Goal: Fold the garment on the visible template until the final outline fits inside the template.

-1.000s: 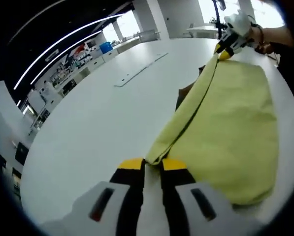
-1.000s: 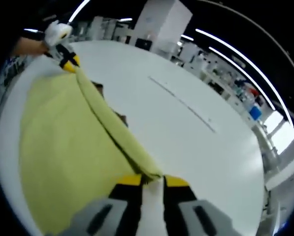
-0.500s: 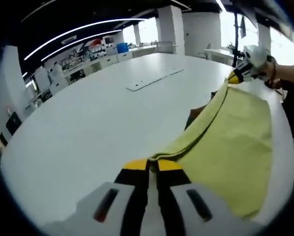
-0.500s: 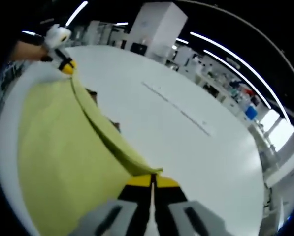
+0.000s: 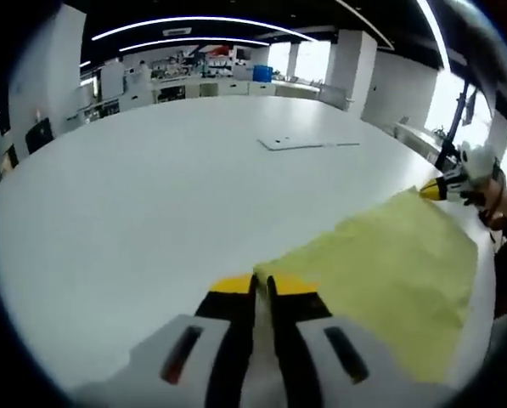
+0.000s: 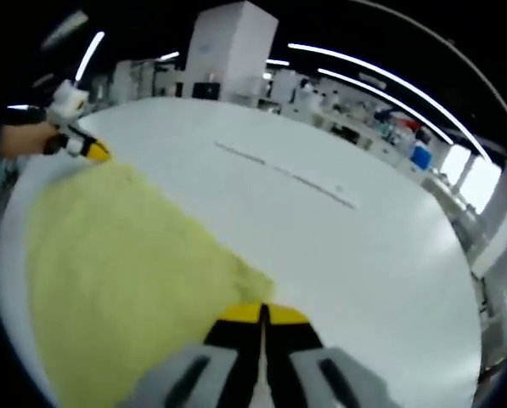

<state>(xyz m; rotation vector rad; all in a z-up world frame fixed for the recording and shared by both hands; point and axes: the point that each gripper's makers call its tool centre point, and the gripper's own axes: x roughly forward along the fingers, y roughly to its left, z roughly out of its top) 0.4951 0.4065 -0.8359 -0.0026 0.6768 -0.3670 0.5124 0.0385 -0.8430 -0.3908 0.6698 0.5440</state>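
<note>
A yellow garment (image 5: 389,280) lies spread flat on a white tabletop (image 5: 151,187), its long axis running between the two tools. The left tool (image 5: 261,285) pinches one corner with jaws closed; the right tool (image 6: 261,313) pinches the opposite corner, jaws likewise closed
</note>
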